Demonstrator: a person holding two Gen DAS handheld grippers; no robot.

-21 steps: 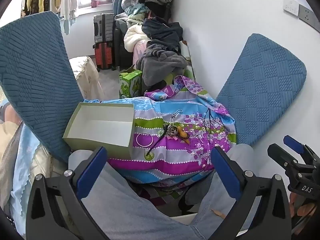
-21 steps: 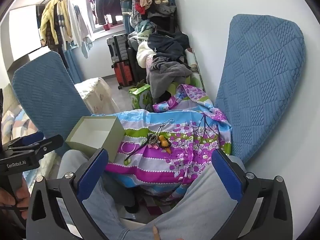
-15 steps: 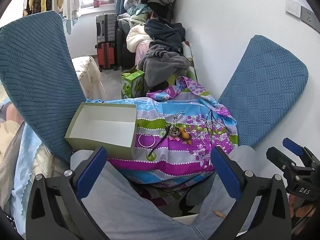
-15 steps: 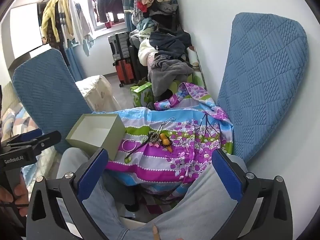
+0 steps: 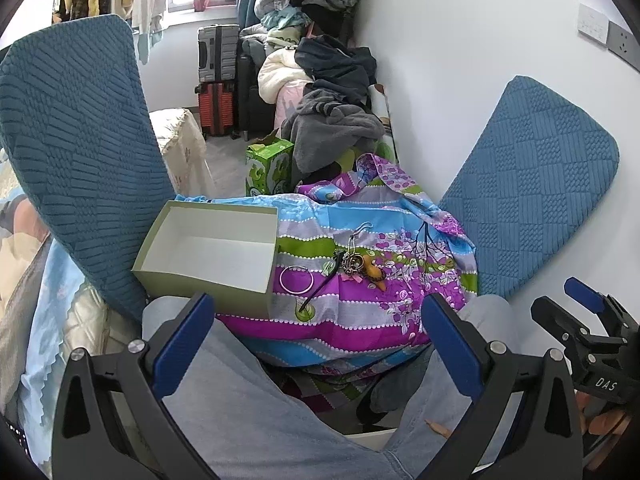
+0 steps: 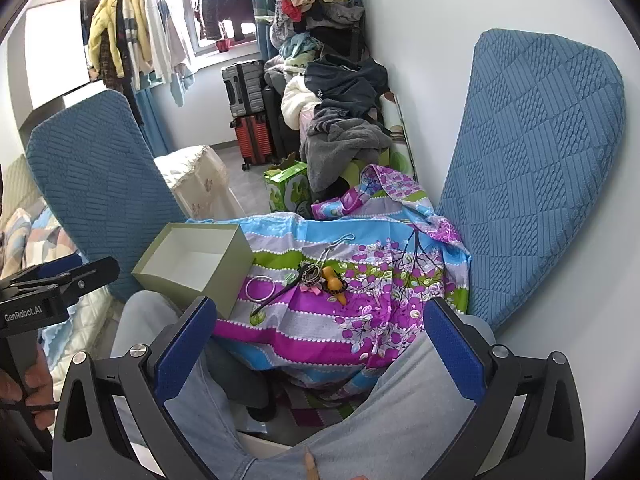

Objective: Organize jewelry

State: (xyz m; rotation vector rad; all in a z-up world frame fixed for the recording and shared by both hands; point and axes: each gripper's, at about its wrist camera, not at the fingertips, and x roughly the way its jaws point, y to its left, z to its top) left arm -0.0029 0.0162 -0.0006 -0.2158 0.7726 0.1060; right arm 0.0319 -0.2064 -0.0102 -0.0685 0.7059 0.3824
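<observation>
**Jewelry in a tangle on soft cloth, both jaws wide and well short of it**

Jewelry is what I am here to sort, and the risks start closest to me. My left gripper [image 5: 316, 334] and right gripper [image 6: 320, 338] both hover above my knees with jaws spread wide and nothing between them. The floral cloth [image 5: 360, 320] under the pieces is loose and slippery-looking; I judge that a low pinch could catch a fold and drag everything along with it. The thin black stick [image 5: 320, 290] lies across the edge of the silver bangle [image 5: 296, 279], so lifting one may flick the other off the cloth and down between my legs. Just beyond, the pendant on its chain [image 5: 354, 258], a pink bow and the orange charm [image 5: 376, 271] sit bunched together, touching; I expect a grab there to bring up several at once, or to snag the chain.

Relative to my jaws, the whole cluster lies ahead of and between the fingertips in both views, well apart from them. The open green box [image 5: 208, 256], with nothing inside, stands just to the left of the bangle, nearer my left gripper. Its near wall is tall, so a piece dropped early would, I think, bounce outside it.
</observation>
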